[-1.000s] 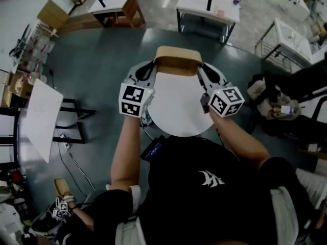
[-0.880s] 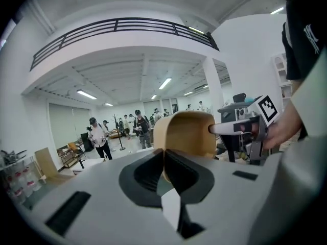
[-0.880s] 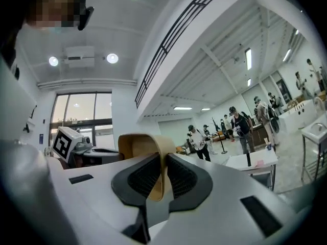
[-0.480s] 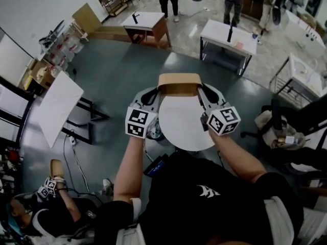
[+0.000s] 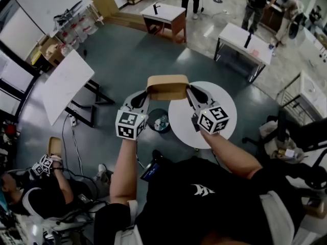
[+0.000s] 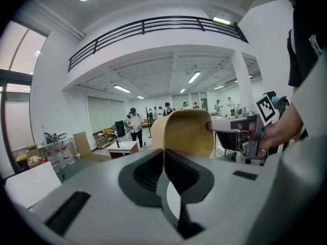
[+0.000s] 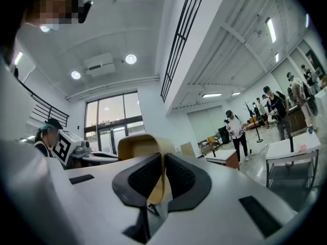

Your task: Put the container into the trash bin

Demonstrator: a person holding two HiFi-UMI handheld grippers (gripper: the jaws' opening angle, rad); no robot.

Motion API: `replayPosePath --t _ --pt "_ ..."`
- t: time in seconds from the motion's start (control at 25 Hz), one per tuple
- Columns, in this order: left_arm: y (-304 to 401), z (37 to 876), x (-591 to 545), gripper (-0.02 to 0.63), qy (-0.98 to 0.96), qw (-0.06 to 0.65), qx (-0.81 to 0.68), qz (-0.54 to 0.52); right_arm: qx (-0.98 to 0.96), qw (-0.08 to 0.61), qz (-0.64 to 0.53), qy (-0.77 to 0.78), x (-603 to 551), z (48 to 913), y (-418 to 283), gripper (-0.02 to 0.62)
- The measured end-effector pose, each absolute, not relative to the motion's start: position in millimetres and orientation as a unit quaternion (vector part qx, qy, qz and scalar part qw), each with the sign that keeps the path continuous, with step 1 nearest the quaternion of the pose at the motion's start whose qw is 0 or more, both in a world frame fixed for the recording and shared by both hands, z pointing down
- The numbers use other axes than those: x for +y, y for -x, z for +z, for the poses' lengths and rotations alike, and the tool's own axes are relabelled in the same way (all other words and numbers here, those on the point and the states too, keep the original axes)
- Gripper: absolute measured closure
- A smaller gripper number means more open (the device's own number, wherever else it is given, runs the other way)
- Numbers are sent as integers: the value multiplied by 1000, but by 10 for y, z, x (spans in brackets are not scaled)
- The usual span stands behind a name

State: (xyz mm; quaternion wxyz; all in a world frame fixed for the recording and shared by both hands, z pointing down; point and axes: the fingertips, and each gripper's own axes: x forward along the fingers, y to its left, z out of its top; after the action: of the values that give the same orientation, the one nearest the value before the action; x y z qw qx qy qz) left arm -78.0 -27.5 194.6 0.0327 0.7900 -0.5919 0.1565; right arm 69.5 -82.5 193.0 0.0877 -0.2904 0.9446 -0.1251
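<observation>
the container point(image 5: 167, 87) looks light, thin and crushable, best held by its side walls: left fingers point(image 6: 145, 175) clamp one, right fingers point(image 7: 182, 177) are closing on the other.

The container point(image 5: 167, 87) is being carried leftward from over the round table point(image 5: 225, 108) toward its left rim, between the left gripper point(image 5: 143, 96) and the right gripper point(image 5: 190, 92), whose jaws are being closed on the container's wall. The trash bin point(image 5: 161, 122) is being uncovered below.
</observation>
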Motion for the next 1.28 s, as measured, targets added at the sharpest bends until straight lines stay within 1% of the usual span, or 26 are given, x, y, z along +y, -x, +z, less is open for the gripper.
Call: replayPosePath --t 0.36,0.64,0.96,1.28 --pt "1611 2300 -180 588 -788 76 -591 153 946 46 -149 285 -796 2243 166 541" --pt "2450 2569 -494 586 -806 103 -563 154 935 18 -156 319 -1030 2467 978 541" --pt "2795 3338 -655 587 -824 181 -511 166 903 -46 -210 371 -1092 3231 1290 541" --pt "3135 4320 -679 588 -823 253 -467 202 857 -92 -292 415 -967 4184 1589 541"
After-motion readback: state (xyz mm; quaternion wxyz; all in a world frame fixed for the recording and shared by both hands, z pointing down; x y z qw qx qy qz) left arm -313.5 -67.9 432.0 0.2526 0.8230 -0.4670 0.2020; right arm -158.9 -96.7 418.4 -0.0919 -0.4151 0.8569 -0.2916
